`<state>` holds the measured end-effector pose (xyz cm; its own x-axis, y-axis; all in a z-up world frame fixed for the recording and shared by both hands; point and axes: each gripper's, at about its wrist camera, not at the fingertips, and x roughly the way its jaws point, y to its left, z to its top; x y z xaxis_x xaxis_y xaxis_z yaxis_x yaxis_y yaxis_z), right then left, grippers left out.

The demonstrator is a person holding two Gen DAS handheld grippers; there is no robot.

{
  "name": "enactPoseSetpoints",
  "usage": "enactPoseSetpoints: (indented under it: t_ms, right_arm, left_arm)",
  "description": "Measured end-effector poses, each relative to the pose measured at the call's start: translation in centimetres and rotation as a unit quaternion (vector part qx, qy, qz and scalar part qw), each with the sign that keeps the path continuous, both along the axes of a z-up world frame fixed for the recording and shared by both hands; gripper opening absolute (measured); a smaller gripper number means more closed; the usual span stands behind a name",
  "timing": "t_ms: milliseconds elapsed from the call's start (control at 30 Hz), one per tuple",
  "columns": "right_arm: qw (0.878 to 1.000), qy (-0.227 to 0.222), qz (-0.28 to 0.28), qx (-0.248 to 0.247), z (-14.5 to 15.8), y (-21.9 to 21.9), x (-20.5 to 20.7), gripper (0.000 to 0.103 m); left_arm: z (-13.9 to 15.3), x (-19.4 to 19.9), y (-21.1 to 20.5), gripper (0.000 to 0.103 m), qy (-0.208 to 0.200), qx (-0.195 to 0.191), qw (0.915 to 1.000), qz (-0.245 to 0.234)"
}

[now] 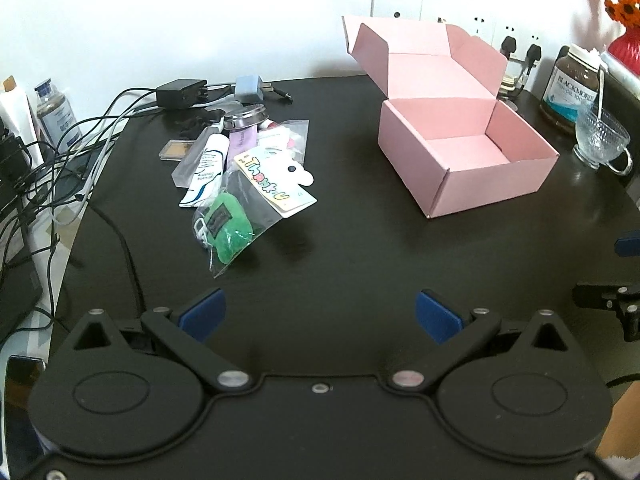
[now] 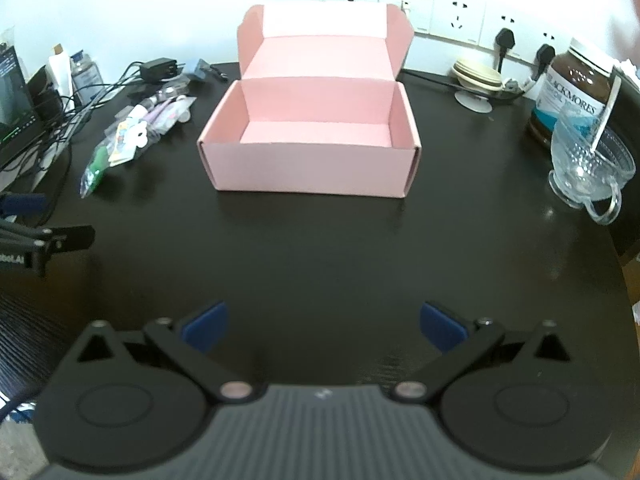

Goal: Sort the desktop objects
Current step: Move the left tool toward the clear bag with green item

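Note:
An open pink box (image 1: 466, 156) (image 2: 310, 142) stands on the black table with its lid tipped back and nothing inside. Left of it lies a heap of small items: a green plush in a clear bag (image 1: 230, 228) (image 2: 96, 166), a "Thank u" card (image 1: 276, 184), a white tube (image 1: 206, 172), a purple tube (image 1: 242, 142) and a round metal tin (image 1: 245, 115). My left gripper (image 1: 320, 314) hangs open above bare table, short of the heap. Facing the box from well back, my right gripper (image 2: 324, 324) is open and holds nothing.
Chargers (image 1: 182, 92) and tangled cables (image 1: 60, 152) crowd the table's left edge beside two bottles (image 1: 56, 114). At the right stand a brown supplement jar (image 2: 568, 92), a glass cup with a spoon (image 2: 588, 168) and a red vase (image 1: 624, 46). Wall sockets (image 2: 456, 16) run behind.

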<state>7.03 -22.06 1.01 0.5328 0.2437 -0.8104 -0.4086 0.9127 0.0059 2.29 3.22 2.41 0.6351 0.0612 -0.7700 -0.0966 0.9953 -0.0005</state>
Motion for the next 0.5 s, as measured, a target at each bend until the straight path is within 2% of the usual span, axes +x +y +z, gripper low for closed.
enactPoseSetpoints:
  t_ms: [333,400,500]
  right_arm:
    - [1.000,-0.004,0.007,-0.002,0.32,0.74,0.49,0.102]
    - [1.000,-0.005,0.006,-0.001,0.36,0.77,0.56,0.102]
    - [1.000,-0.006,0.005,0.000,0.43,0.71,0.55,0.102]
  left_arm:
    - [0.11,0.05,-0.45,0.103,0.001,0.034,0.9994,0.001]
    - [0.16,0.08,-0.57,0.103,-0.002,0.052,0.9986,0.010]
    - [0.31,-0.05,-0.76,0.103,-0.009,0.056,0.9984,-0.001]
